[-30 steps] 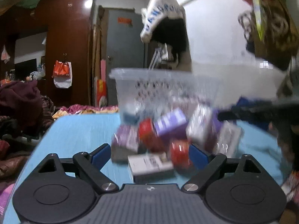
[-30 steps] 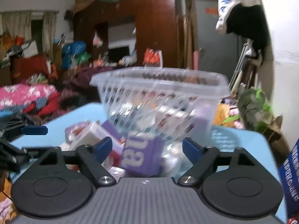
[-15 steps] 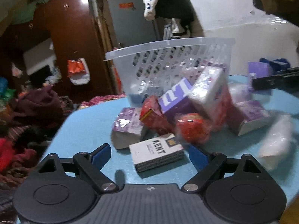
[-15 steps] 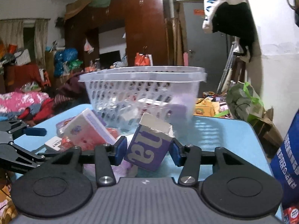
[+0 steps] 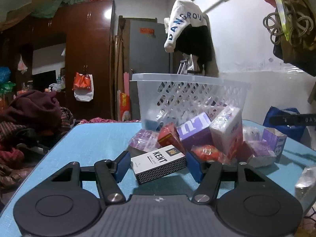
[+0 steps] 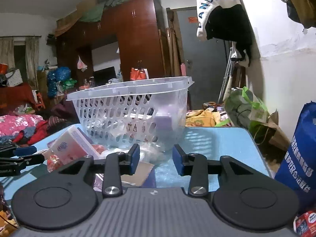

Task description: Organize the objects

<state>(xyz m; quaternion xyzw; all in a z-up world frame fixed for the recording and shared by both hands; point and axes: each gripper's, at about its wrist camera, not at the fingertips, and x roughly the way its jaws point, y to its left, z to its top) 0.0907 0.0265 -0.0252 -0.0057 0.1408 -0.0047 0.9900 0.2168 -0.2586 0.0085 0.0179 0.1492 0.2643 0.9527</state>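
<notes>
- Kent box [image 5: 159, 163]: it lies tilted between my left fingers [image 5: 122, 165]. They have just been closing, and the blue pads now press on its two short ends.
- The box sits low over the blue surface [image 5: 88, 142], at the near edge of a heap of packets.
- Just behind it lie a red crinkled packet [image 5: 207, 152], a purple box [image 5: 194, 132] and a tall white wrapped box [image 5: 227, 130], leaning on each other.
- My right fingers [image 6: 134, 159] have also just been closing. A narrow gap remains between the pads, and they hold nothing.
- A purple carton [image 6: 138, 172] with an open flap lies under my right-hand gripper's left finger and reaches partway into the gap, touching neither pad that I can see.
- Beyond both sets of fingers stands the clear slotted basket [image 6: 128, 90] on the same surface, with a few packets already inside and the heap against its near wall.
</notes>
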